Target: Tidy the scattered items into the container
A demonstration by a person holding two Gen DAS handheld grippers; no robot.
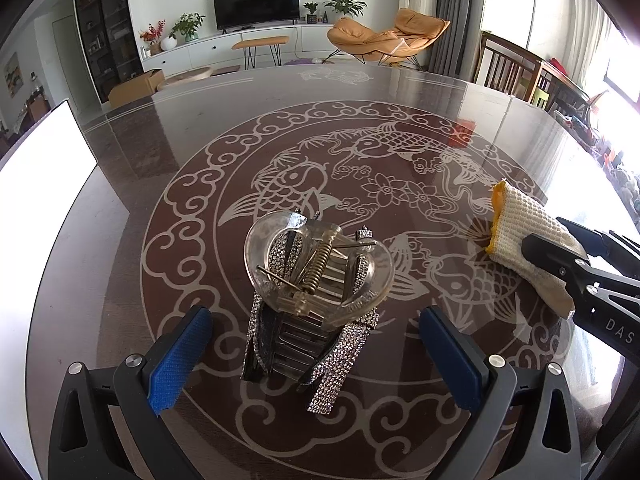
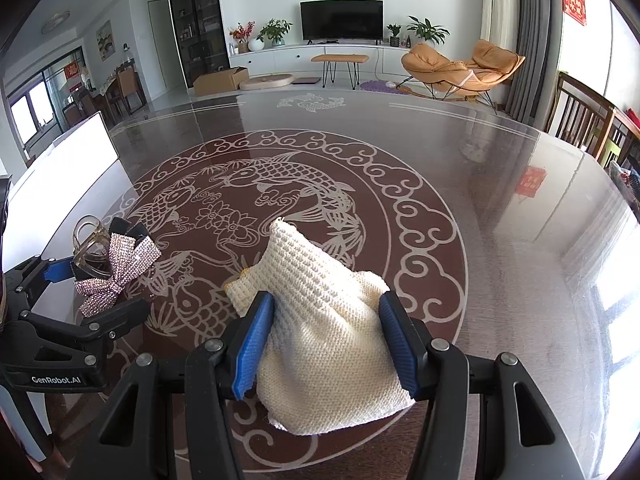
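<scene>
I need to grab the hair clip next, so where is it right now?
The hair clip lies on the table, centred between the open left gripper fingers, left of the knitted cloth.

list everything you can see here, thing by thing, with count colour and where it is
hair claw clip: 1, clear plastic with rhinestone bow, on the table between the left gripper's fingers
knitted cloth: 1, cream with yellow edge, on the table between the right gripper's pads
white container: 1, white, left edge of the table
table: 1, dark glossy top with pale fish pattern
television: 1, black, on the far white cabinet
lounge chair: 1, orange, far right
left gripper: 1, black with blue pads, open around the clip
right gripper: 1, black with blue pads, pads against the cloth
</scene>
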